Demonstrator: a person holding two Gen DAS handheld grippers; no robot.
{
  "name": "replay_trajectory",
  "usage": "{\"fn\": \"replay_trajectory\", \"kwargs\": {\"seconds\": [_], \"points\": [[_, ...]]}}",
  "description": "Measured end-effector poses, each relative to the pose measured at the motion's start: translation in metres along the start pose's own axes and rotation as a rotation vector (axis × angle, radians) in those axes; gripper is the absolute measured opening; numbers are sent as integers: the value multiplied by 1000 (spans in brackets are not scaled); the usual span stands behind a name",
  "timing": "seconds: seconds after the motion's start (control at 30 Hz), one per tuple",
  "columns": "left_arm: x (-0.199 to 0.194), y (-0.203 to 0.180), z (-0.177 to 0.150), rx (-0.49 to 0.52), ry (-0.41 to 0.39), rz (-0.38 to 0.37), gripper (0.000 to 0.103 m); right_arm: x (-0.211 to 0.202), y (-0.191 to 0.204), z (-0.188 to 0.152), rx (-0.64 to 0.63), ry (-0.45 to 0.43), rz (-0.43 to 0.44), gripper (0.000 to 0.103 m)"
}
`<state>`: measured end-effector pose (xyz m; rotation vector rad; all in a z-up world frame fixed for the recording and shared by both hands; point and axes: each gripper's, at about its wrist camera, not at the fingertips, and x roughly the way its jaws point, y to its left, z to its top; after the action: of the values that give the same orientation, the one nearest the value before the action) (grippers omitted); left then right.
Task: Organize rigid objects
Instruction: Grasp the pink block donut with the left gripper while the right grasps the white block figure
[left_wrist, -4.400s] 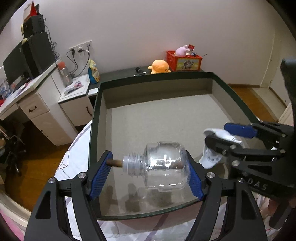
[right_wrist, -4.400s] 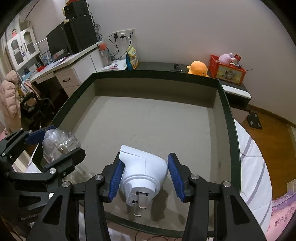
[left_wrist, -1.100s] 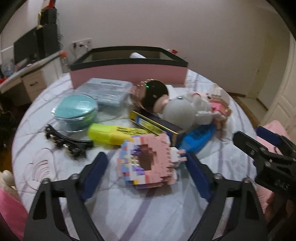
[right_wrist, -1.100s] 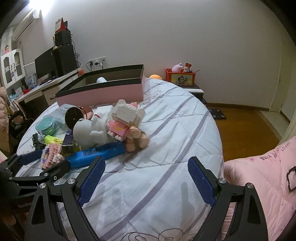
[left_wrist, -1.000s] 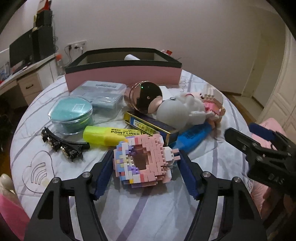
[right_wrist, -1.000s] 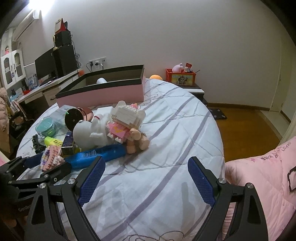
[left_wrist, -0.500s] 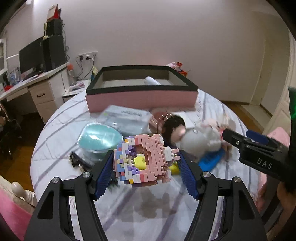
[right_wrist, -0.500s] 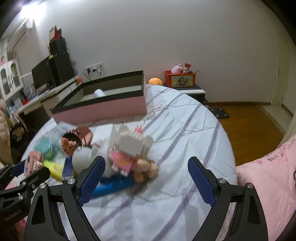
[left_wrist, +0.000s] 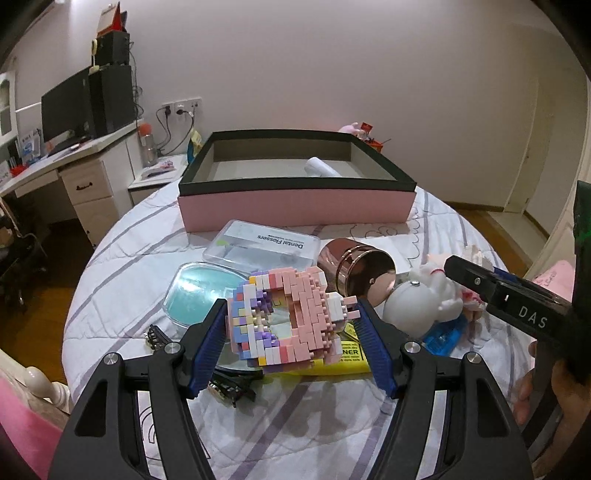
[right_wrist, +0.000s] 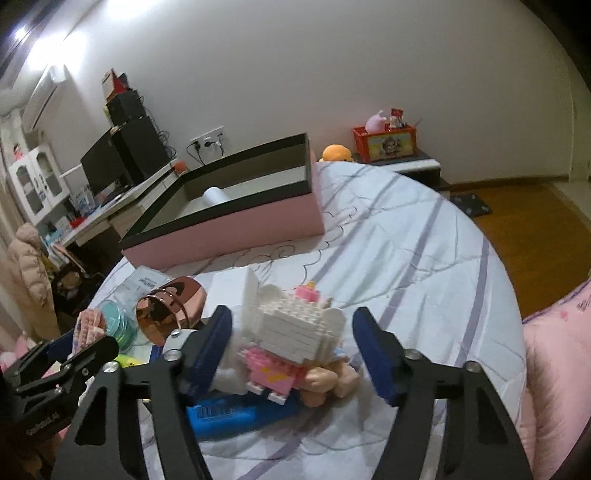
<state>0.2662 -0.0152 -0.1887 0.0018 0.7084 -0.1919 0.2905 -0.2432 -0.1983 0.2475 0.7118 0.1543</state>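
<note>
At twelve o'clock, the pink box (left_wrist: 295, 206) holds one white item; most clutter remains. Left gripper (left_wrist: 291, 336) clamps the brick donut (left_wrist: 288, 317); right gripper (right_wrist: 291, 350), jaws just closing, straddles the brick figure (right_wrist: 295, 347) without gripping.

The brick donut (left_wrist: 291, 314) hides most of the yellow highlighter (left_wrist: 347, 360).

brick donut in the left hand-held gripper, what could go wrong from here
The brick donut, lifted in the left hand-held gripper, is snap-together blocks; a squeeze might pop pieces loose. The right hand-held gripper, its jaws just closing round the white brick figure, sits tight against the rose-gold jar and blue tube and might knock them.
</note>
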Motion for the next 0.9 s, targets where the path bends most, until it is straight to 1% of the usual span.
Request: {"fn": "replay_trajectory", "kwargs": {"seconds": [0.03, 0.07, 0.1, 0.2, 0.3, 0.47, 0.6, 0.8, 0.9], "points": [[-1, 0, 0, 2, -1, -1, 69, -1, 3, 0, -7, 1, 3, 56], [-1, -2, 0, 6, 0, -3, 69, -2, 5, -1, -13, 0, -6, 49], [-2, -3, 0, 12, -1, -5, 69, -3, 6, -1, -25, -4, -18, 48], [-5, -4, 0, 18, -6, -9, 69, -4, 2, -2, -16, 0, -7, 48], [-11, -4, 1, 11, -16, -13, 69, -8, 5, -3, -37, -10, -25, 48], [-24, -3, 5, 9, -52, -5, 69, -26, 21, -2, -106, -59, -78, 47], [-35, -4, 8, 13, -83, 16, 69, -42, 33, 1, -150, -102, -97, 47], [-56, -5, 14, 12, -133, 16, 69, -66, 55, 4, -199, -148, -74, 47], [-71, -6, 19, 17, -176, 38, 69, -82, 72, 6, -234, -184, -56, 47]]}}
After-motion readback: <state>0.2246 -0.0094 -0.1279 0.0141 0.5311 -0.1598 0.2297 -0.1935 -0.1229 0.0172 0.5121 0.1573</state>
